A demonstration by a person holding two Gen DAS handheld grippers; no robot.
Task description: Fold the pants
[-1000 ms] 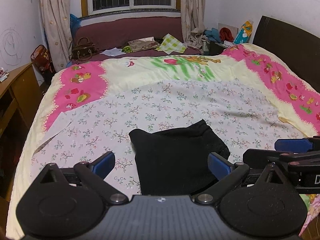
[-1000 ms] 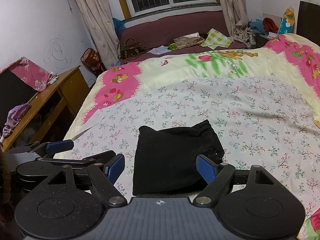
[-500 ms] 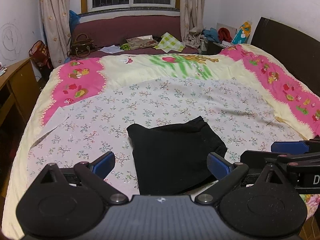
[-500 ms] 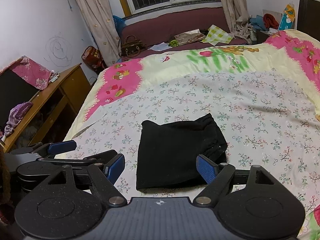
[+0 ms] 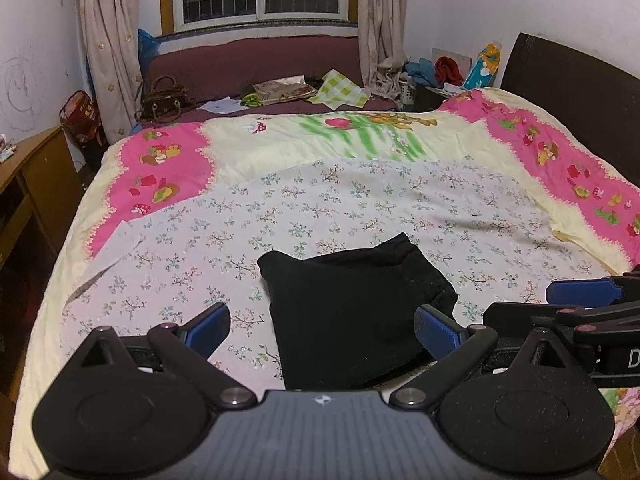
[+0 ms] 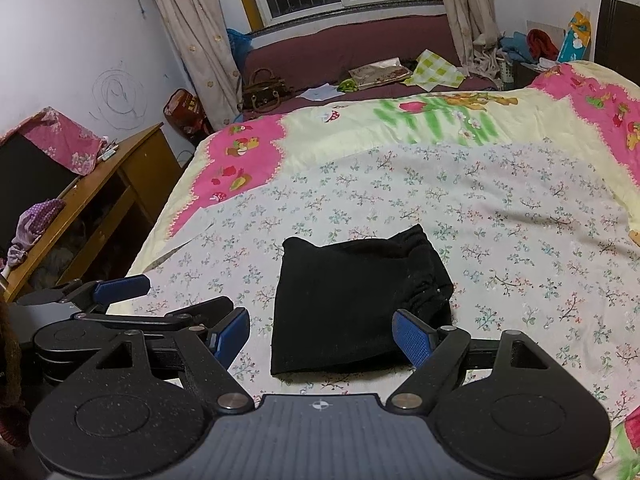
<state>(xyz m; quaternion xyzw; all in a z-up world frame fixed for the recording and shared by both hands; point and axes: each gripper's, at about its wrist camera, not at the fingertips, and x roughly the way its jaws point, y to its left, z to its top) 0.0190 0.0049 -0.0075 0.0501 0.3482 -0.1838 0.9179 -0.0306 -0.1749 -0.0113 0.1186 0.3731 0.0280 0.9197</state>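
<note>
The black pants (image 5: 352, 304) lie folded into a compact square on the floral sheet (image 5: 360, 200) of the bed; they also show in the right wrist view (image 6: 352, 300). My left gripper (image 5: 322, 326) is open and empty, held above the near edge of the pants. My right gripper (image 6: 322, 336) is open and empty, also above the near edge. The right gripper shows at the right of the left wrist view (image 5: 580, 300). The left gripper shows at the left of the right wrist view (image 6: 120, 292). Neither touches the cloth.
A pink and yellow cartoon quilt (image 5: 160, 164) lies under the sheet. A wooden desk (image 6: 80, 208) stands left of the bed. A dark headboard (image 5: 576, 96) is at the right. A maroon bench (image 5: 260, 64) with a bag and papers runs under the window.
Both grippers have drawn back and risen a little from the folded pants. The pants have not moved.
</note>
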